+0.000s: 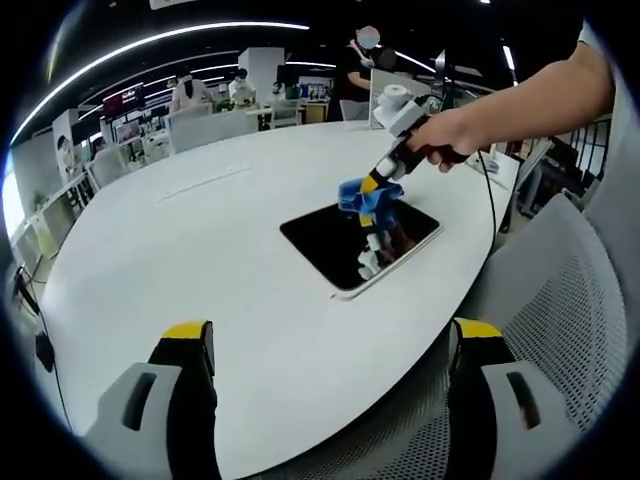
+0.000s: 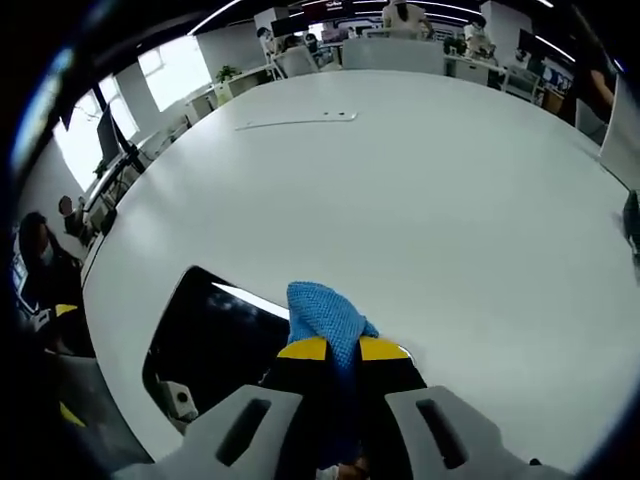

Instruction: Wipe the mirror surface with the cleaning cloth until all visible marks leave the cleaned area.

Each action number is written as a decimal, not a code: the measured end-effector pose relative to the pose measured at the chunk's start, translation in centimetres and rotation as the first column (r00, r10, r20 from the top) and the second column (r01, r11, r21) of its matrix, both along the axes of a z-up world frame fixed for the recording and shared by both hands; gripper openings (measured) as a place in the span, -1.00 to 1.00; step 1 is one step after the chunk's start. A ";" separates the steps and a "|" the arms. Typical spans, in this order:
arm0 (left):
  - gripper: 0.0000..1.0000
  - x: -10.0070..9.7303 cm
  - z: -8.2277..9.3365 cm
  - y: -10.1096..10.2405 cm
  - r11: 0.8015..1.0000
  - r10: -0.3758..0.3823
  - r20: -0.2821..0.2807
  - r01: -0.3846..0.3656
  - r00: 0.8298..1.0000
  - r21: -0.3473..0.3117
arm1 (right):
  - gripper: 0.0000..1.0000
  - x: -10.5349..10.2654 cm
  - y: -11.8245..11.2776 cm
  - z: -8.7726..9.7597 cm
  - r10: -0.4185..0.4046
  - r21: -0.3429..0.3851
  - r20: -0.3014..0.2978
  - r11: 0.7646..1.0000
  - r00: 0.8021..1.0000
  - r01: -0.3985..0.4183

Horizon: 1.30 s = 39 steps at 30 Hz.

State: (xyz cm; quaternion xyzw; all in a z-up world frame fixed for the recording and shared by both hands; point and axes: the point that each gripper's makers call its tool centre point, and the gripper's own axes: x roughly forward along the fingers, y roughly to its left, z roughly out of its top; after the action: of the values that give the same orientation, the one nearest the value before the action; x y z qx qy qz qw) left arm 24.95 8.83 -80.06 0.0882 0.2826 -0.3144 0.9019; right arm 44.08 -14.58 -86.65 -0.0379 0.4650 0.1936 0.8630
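In the left gripper view the left gripper [image 1: 330, 345] hangs with fingers spread over the white tabletop [image 1: 200, 240], while in the right gripper view the right gripper [image 2: 340, 350] pinches the blue cloth [image 2: 325, 312] on the dark mirror [image 2: 215, 335].

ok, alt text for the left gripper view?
The right gripper, held in a hand, presses a blue cloth onto a dark mirror lying flat on a white table. The open left gripper waits near the table's edge.
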 end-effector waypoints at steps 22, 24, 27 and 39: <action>0.93 0.0 -0.2 0.0 1.000 -0.010 0.003 0.010 1.000 0.014 | -0.93 -4.1 -0.2 0.0 -0.037 0.029 0.058 0.999 0.998 0.036; 0.93 -0.1 -0.2 0.0 1.000 -0.012 0.001 0.012 1.000 0.014 | -0.93 -4.5 -0.2 0.0 -0.037 0.033 0.060 0.999 0.997 0.035; 0.94 -0.1 -0.2 -0.1 1.000 -0.010 0.000 0.010 1.000 0.005 | -0.93 -5.1 -0.1 0.0 -0.036 0.034 0.061 0.999 0.998 0.034; 0.96 0.0 0.0 -0.1 1.000 -0.003 0.007 0.003 1.000 0.001 | -0.93 -7.9 0.1 0.0 -0.019 0.040 0.056 0.999 0.998 0.017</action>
State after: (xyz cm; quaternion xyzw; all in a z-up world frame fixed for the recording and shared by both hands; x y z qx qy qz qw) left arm 24.97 8.75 -80.06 0.0904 0.2795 -0.3154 0.9024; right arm 36.14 -14.46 -86.64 -0.0220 0.4371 0.1937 0.8781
